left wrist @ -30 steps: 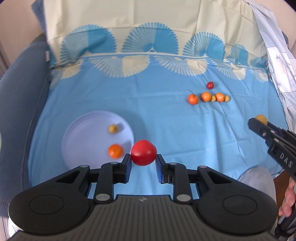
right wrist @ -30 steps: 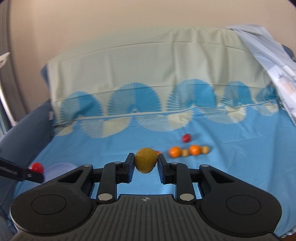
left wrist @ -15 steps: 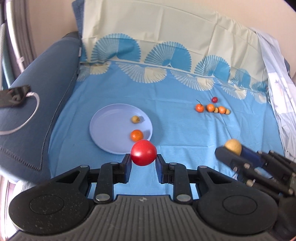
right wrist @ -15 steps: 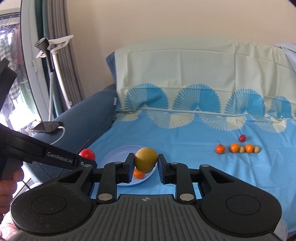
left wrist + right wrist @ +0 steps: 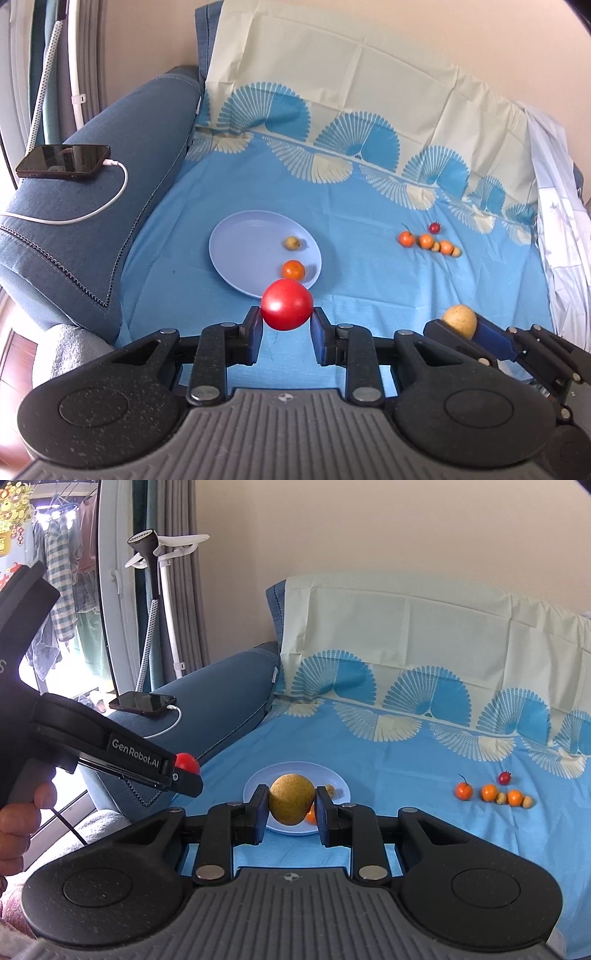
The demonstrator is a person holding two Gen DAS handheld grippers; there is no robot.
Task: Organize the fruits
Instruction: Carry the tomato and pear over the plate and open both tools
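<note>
Armrest phone (image 5: 62, 161) newly visible; both grippers shifted left, fruit clamped.

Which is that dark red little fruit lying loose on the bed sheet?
On the blue sheet, right of the plate, small fruits lie in a row. The dark red fruit sits just behind that row, alone; the others are orange or tan.

"GenRobot.AI" in white on left gripper (image 5: 186, 770) side

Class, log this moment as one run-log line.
left tool: grips tomato | right tool: grips pear | plate: two fruits | cloth: six loose
</note>
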